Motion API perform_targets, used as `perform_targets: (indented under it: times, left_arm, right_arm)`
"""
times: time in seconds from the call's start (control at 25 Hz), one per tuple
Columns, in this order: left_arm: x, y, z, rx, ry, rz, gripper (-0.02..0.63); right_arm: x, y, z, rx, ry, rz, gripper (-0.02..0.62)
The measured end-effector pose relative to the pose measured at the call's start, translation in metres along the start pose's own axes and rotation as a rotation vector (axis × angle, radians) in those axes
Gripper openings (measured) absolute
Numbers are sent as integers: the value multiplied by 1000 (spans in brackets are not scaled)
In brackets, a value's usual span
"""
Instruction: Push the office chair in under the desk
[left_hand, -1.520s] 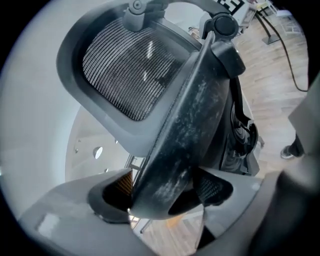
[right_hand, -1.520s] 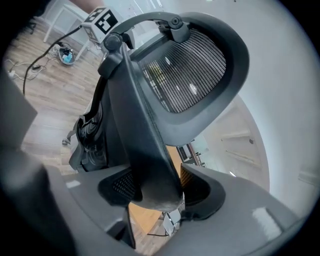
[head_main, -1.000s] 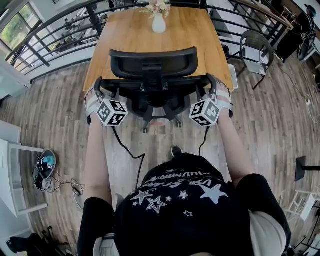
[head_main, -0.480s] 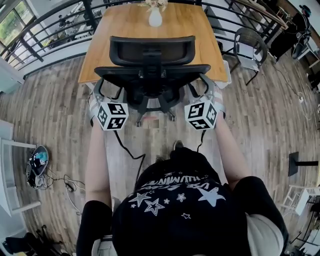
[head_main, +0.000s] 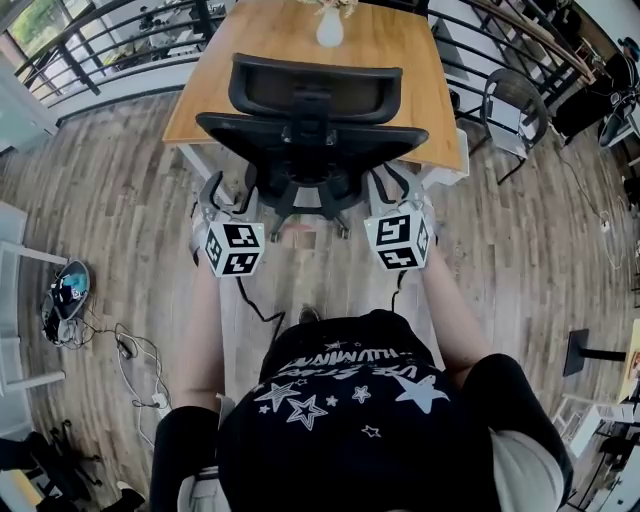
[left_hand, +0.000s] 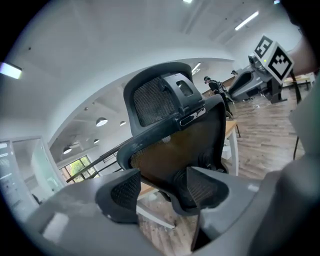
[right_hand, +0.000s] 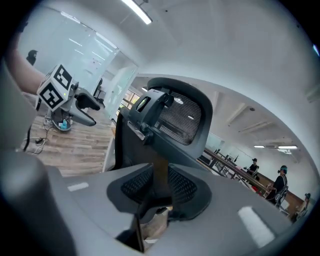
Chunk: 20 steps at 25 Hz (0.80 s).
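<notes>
Jaws on the left gripper stand apart, those on the right gripper nearly together; both pairs have just been closing, with nothing between. Just ahead, the chair sits partly under the desk.

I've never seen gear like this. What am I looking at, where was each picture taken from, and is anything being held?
A person carries two hand-held two-jaw tools, each with a marker cube. One head camera looks down; one rides each tool, looking along its jaws. The left tool and right tool are just behind a black office chair at a wooden desk bearing a white vase. Both tools' jaws have just been closing, the right nearly together; nothing sits between either pair.
</notes>
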<state>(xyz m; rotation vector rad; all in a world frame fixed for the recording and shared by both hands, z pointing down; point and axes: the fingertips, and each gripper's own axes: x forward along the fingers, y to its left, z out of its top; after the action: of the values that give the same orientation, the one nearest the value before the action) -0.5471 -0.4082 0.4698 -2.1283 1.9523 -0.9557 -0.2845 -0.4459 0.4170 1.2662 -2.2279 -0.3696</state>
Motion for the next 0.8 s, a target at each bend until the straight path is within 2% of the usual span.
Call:
perform_targets:
  times: [0.12, 0.24, 0.36, 0.52, 0.72, 0.8]
  left_arm:
    - [-9, -14, 3, -38, 7, 13, 290]
    - [-18, -28, 11, -48, 10, 30, 278]
    - [-30, -43, 21, -92, 10, 47, 256]
    - [-45, -57, 28, -151, 13, 90, 226]
    - [-60, -60, 27, -166, 28, 187, 110]
    - [-67, -63, 30, -175, 28, 218, 85]
  right_arm:
    - [-6, 0, -11, 17, -7, 52, 63]
    - [-12, -9, -23, 20, 0, 74, 40]
    - [-14, -20, -34, 45, 5, 99, 3]
    - [-16, -24, -36, 53, -31, 146, 3]
    - [-22, -25, -29, 62, -90, 193, 3]
    - [-25, -25, -30, 64, -92, 218, 3]
